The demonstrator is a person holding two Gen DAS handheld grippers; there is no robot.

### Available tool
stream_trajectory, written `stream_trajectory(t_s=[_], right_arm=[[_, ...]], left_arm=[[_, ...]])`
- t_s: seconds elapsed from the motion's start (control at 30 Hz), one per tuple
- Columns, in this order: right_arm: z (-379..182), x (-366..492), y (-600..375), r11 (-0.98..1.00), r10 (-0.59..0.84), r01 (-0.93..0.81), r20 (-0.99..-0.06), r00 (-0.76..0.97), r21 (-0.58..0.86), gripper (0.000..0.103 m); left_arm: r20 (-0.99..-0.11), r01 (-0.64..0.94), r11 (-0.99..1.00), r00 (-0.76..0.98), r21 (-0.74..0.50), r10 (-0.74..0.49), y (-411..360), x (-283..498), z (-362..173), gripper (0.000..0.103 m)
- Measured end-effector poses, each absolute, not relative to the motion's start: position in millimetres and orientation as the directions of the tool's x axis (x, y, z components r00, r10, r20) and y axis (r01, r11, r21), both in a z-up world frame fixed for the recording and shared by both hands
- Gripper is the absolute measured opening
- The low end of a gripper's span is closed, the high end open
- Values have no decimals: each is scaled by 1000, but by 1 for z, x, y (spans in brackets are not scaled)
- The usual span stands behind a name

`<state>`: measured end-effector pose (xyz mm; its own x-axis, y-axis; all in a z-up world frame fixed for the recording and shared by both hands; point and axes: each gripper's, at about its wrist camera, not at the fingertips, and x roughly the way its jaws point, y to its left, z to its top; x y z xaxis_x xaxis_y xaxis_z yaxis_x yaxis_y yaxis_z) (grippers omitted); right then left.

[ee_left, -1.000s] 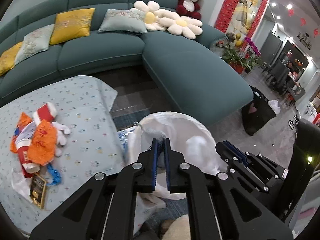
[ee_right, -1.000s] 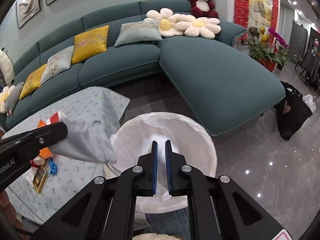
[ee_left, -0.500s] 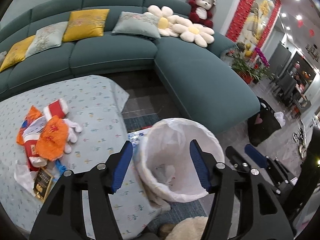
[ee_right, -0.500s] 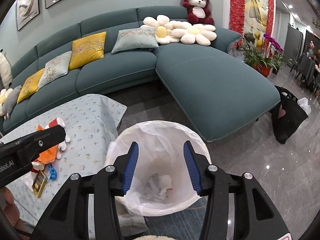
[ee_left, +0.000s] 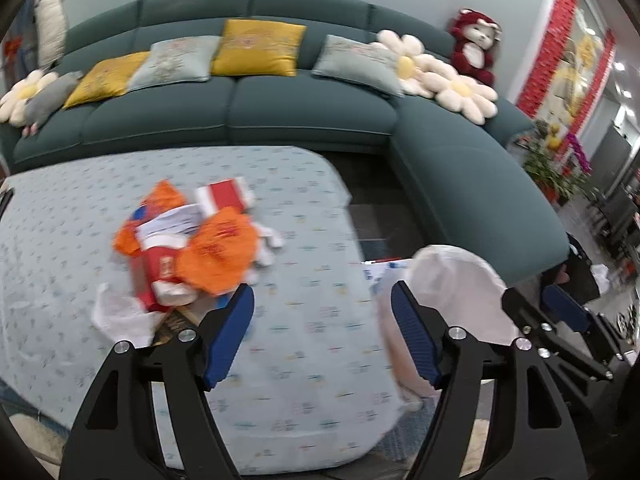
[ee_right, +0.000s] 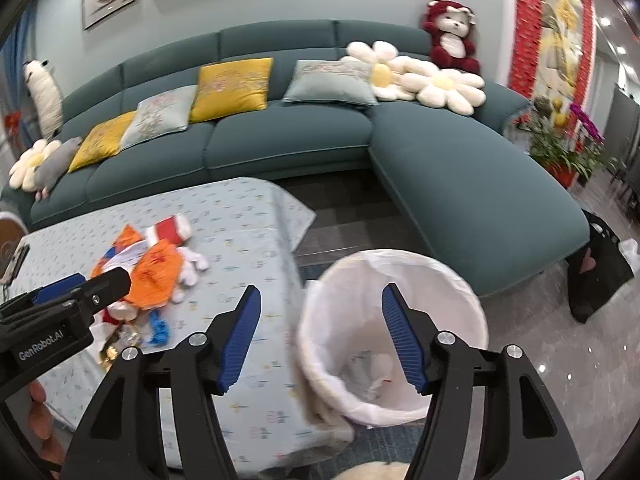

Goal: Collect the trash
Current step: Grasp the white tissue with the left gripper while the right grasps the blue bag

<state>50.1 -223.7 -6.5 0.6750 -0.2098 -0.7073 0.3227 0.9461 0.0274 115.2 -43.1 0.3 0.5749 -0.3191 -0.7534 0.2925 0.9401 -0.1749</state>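
A heap of trash (ee_left: 188, 248) lies on the light patterned tablecloth (ee_left: 312, 320): orange wrappers, a red and white packet, crumpled white paper and a small gold pack. A bin with a white liner (ee_right: 394, 332) stands on the floor beside the table, with crumpled paper inside. My left gripper (ee_left: 322, 314) hangs over the cloth, right of the heap, its jaws opening with nothing between them. My right gripper (ee_right: 318, 320) hovers over the table edge and the bin's rim, jaws opening, nothing held. In the right wrist view the left gripper (ee_right: 60, 300) covers part of the heap (ee_right: 152, 268).
A teal corner sofa (ee_right: 460, 184) with yellow and grey cushions, flower pillows and a red plush toy runs behind the table. A black bag (ee_right: 596, 268) sits on the glossy floor at right, near potted flowers (ee_right: 560, 152). A phone (ee_right: 14, 264) lies at the table's left edge.
Both grippers were shut above the bin, the left holding a crumpled grey piece. They opened, the piece dropped into the liner, and both have swung left toward the table and the heap.
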Motion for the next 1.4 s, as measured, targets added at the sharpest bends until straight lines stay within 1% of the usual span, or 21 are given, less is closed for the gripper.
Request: stream_trajectory(t_s=[0.13, 0.23, 0.33, 0.67, 0.97, 1.4], right_arm=[[-9, 60, -191, 964, -169, 266, -717, 676, 23, 63], [-14, 66, -172, 970, -151, 241, -724, 672, 21, 67], [-21, 74, -151, 978, -122, 209, -739, 663, 26, 67], [-62, 110, -92, 991, -34, 123, -801, 597, 50, 68], [-108, 153, -55, 997, -3, 65, -848, 530, 38, 68], [-162, 197, -40, 998, 5, 58, -896, 444, 34, 67]], left_arm=[[-767, 215, 959, 579, -182, -275, -6, 119, -7, 74], [-777, 156, 973, 586, -171, -230, 23, 122, -14, 77], [-787, 106, 983, 589, -151, -185, 49, 125, -22, 79], [-831, -54, 989, 549, -140, -87, 126, 148, -58, 80], [-872, -111, 986, 486, -123, -54, 153, 173, -102, 80], [-915, -149, 982, 401, -120, -51, 168, 206, -152, 79]])
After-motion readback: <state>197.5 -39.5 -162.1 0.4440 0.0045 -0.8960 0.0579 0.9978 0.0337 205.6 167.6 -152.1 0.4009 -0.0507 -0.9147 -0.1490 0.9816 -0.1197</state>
